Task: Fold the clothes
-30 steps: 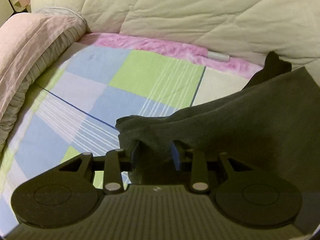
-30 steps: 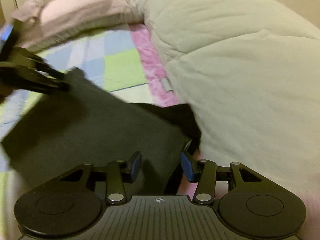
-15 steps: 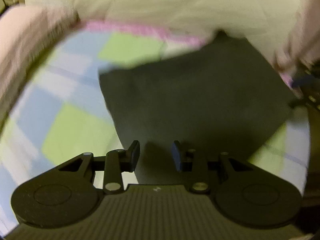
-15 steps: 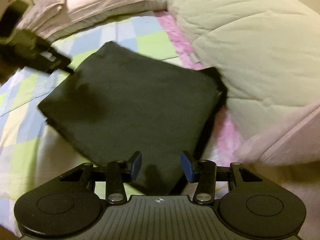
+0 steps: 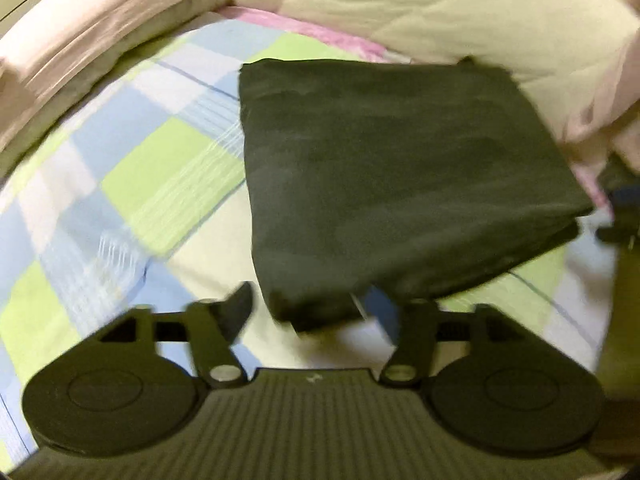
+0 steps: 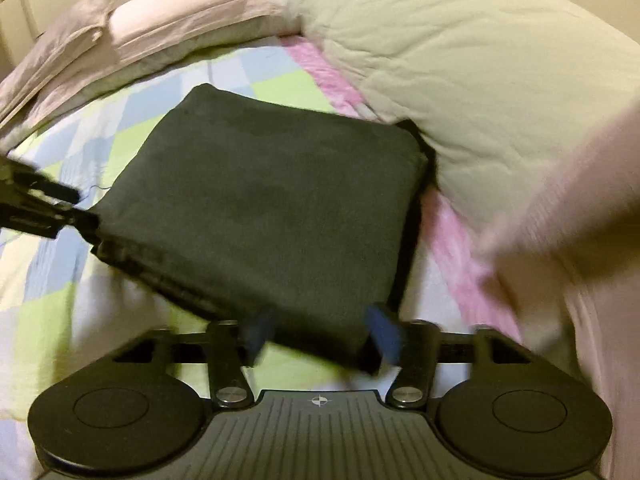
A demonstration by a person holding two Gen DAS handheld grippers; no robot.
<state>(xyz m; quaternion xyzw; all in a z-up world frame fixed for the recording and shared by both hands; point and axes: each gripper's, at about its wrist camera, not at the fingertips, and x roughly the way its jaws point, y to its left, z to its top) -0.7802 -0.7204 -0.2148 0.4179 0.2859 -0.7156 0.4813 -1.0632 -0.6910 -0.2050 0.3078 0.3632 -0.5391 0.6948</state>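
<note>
The dark folded garment point(image 5: 392, 184) lies flat on the checked bedsheet point(image 5: 132, 168), its far edge against the cream quilt point(image 5: 440, 12). A near corner sits between the spread fingers of each gripper, left gripper point(image 5: 316, 312) and right gripper point(image 6: 320, 330), whose jaws are opening, pads off the cloth. A pink pillow point(image 6: 172, 28) lies beyond.

Checked sheet point(image 5: 132, 168) left of folded garment point(image 5: 392, 168) open; cream duvet point(image 5: 460, 16) blocks far side.
</note>
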